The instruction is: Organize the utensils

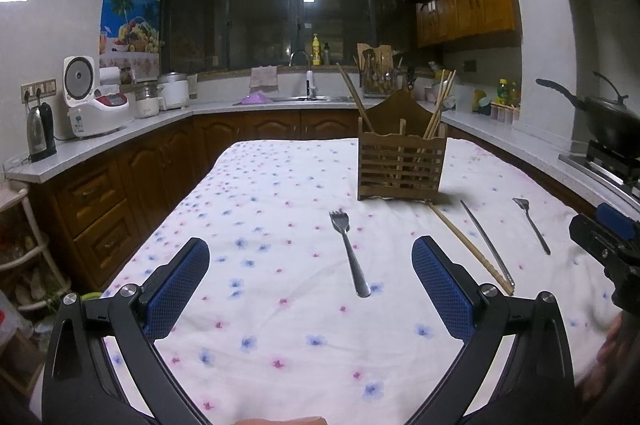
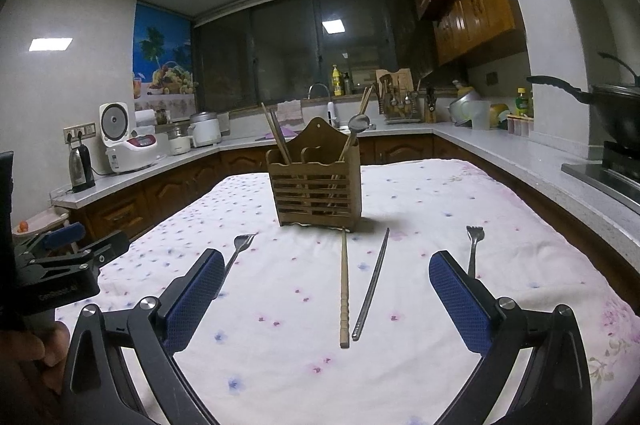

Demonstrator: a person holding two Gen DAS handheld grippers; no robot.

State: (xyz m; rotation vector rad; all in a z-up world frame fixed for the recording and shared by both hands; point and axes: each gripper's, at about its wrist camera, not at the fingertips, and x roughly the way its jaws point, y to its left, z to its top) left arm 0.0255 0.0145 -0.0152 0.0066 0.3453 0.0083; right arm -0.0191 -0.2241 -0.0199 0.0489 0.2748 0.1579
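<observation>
- The table [image 2: 460, 193] fills the near scene under a white cloth printed with small blue and pink flowers; kitchen counters run around it on the far side.
- A slatted wooden holder [image 2: 316, 181] stands upright at the far middle of the table, with chopsticks leaning out on its left and a metal spoon [image 2: 358, 123] among chopsticks on its right.
- The left gripper [image 1: 310, 285] hovers low over the near table, its blue pads spread wide and nothing between them.
- The right gripper [image 2: 326, 297] likewise stands spread and empty, over the near right of the table.
- A fork [image 1: 348, 251] lies flat between the left gripper's fingers and a little beyond, tines pointing far.
- A wooden chopstick [image 2: 344, 289] and a metal chopstick [image 2: 372, 285] lie side by side, near each other but apart, between the right gripper's fingers, their far ends close to the holder's base.
- A second fork [image 2: 473, 249] lies just beyond the right gripper's right finger.
- White lettering on the left gripper's body shows in the right wrist view, too blurred to read.
</observation>
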